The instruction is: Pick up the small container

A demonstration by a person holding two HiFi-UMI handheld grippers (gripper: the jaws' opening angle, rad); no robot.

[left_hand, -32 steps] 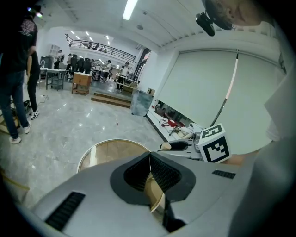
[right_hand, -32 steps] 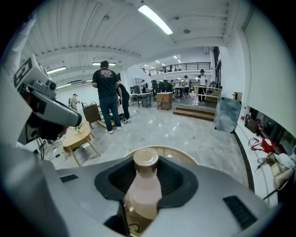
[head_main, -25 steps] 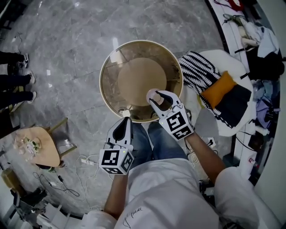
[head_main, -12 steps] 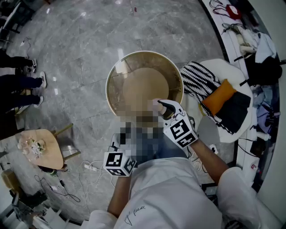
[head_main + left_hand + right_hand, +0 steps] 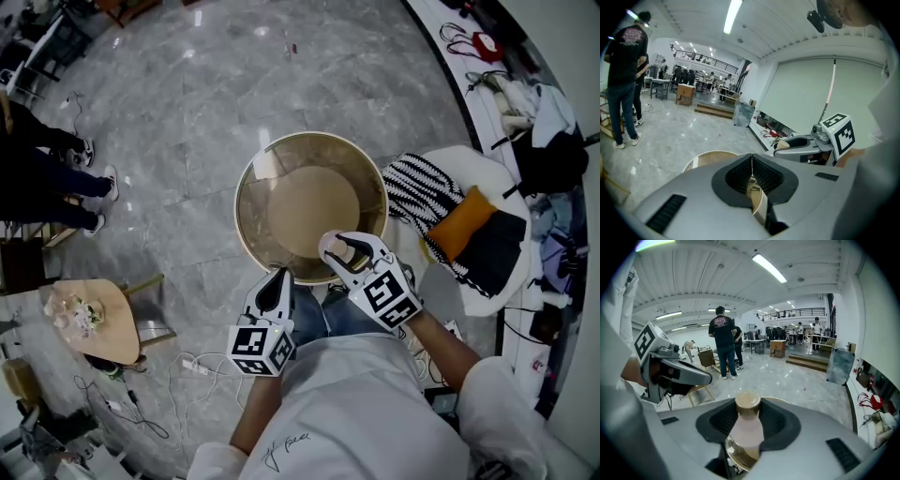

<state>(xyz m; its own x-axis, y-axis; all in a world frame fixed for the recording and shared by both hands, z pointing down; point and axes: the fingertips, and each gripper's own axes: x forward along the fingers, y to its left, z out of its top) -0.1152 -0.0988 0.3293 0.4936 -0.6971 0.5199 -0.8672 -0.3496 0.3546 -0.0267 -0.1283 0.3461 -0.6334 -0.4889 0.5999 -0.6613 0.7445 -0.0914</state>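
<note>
Your right gripper (image 5: 343,251) clamps the small container (image 5: 747,427) over the round table (image 5: 309,202) rim, so hold it upright, squeeze steady.

White shirt (image 5: 361,412); grey left tongs (image 5: 277,275), right tongs (image 5: 335,247)

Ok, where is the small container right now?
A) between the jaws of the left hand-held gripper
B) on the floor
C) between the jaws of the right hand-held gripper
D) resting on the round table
C: the right gripper view shows the small container clamped between the jaws of the right hand-held gripper, while the left hand-held gripper has its jaws together on nothing.
</note>
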